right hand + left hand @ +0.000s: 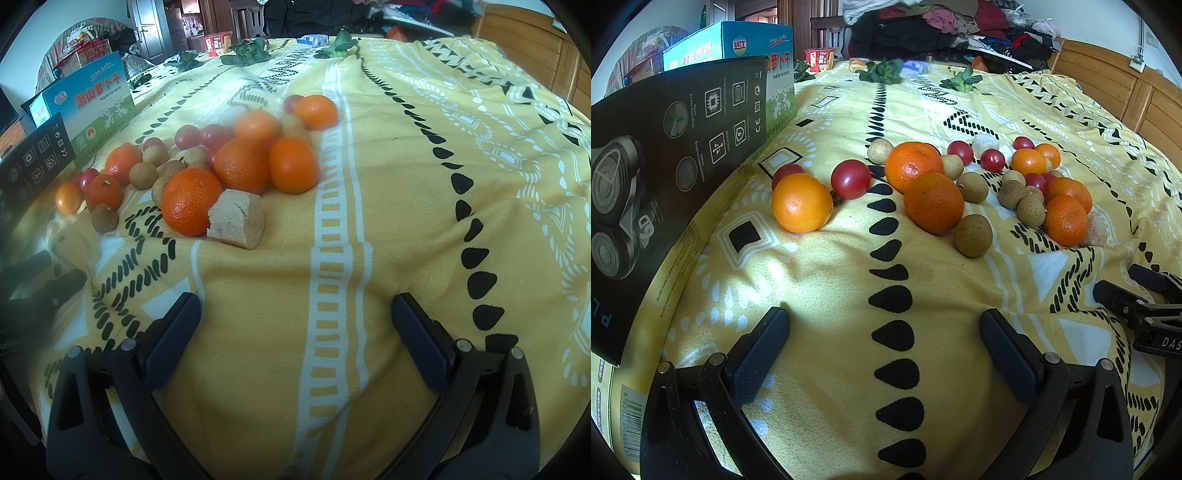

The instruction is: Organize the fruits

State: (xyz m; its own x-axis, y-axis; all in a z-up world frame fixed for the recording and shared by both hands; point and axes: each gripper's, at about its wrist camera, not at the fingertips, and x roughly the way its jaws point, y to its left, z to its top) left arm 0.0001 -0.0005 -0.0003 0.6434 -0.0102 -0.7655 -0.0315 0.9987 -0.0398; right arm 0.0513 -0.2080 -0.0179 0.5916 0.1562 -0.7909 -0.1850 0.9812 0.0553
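Note:
Fruit lies scattered on a yellow patterned cloth. In the left wrist view I see an orange, a cherry tomato, two tangerines, several brown longans and a further cluster of tangerines to the right. My left gripper is open and empty, short of the fruit. In the right wrist view a tangerine touches a pale cut chunk, with more tangerines and longans behind. My right gripper is open and empty, also short of the fruit.
A black shaver box and a blue-green carton stand along the left. Green leaves and a red cup lie at the far end. The right gripper's body shows at the left view's right edge. A wooden headboard is far right.

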